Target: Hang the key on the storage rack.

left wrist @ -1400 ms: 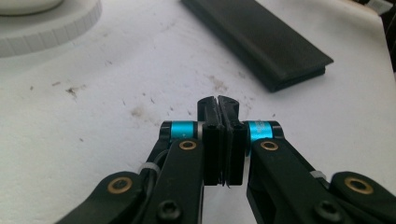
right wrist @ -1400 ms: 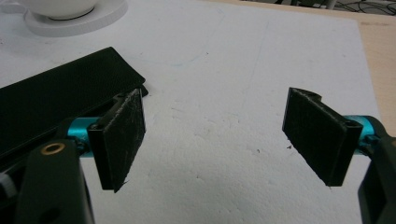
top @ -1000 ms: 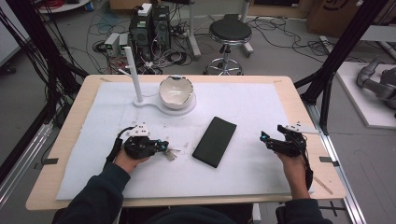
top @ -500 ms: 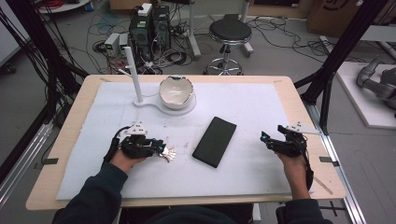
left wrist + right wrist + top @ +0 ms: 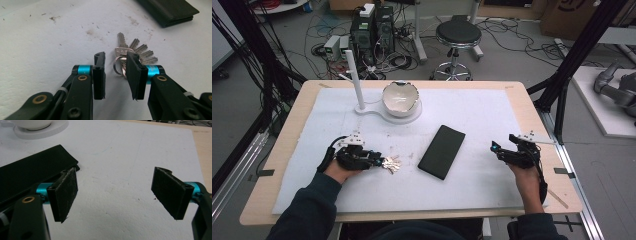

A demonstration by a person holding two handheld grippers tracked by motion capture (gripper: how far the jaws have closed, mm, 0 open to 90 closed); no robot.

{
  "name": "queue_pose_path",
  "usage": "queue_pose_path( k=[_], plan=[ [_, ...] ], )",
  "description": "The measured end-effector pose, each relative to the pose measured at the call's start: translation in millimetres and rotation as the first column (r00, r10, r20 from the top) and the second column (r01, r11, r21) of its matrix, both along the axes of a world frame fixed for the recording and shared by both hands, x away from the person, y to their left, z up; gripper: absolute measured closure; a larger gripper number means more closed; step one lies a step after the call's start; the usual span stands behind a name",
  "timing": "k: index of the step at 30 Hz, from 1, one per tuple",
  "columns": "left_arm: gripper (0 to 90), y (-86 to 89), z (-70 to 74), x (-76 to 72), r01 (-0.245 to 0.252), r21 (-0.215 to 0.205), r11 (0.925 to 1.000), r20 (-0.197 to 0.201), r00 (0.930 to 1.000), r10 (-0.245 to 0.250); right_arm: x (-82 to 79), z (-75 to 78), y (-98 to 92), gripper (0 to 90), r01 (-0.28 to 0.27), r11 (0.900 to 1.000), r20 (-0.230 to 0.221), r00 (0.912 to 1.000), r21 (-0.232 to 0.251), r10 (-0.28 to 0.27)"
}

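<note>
A bunch of silver keys (image 5: 136, 51) on a ring lies flat on the white sheet, left of a black wallet (image 5: 442, 151). My left gripper (image 5: 115, 60) points at the keys; its jaws have just been opening. The key ring (image 5: 117, 65) sits in the gap at the jaw tips, and the pads do not press on it. From above, the left gripper (image 5: 374, 160) sits just left of the keys (image 5: 391, 164). My right gripper (image 5: 499, 150) rests at the sheet's right side with its jaws wide apart. In its own view the right gripper (image 5: 115, 185) holds nothing, and the wallet (image 5: 32, 170) lies to its left.
A white bowl (image 5: 401, 97) sits on a white base with an upright post (image 5: 354, 80) at the back of the sheet. The wooden table edge (image 5: 542, 115) runs along the right. Dark specks mark the sheet near the keys.
The left gripper's jaws have parted and no longer pinch the key bunch, which lies on the sheet. The right hand has kept still.
</note>
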State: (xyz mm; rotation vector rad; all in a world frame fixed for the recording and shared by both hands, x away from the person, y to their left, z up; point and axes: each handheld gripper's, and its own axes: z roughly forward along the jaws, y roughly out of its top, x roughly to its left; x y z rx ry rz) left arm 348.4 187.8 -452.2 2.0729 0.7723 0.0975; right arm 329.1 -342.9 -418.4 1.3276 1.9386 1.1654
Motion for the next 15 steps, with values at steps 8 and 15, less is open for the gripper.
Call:
queue_pose_path(
  k=[8, 15],
  plan=[
    [85.3, -5.1, 0.3, -2.7, 0.022, 0.043, 0.9988, 0.025, 0.9994, -0.023, 1.0, -0.3, 1.3, 21.4, -0.002, 1.000, -0.005, 1.0000, -0.001, 0.002],
    [89.6, -3.1, 5.4, -3.8, 0.000, -0.050, 0.9987, 0.034, 0.9994, 0.001, 1.8, -0.7, 0.2, 21.4, -0.002, 1.000, -0.005, 1.0000, -0.004, 0.002]
  ],
)
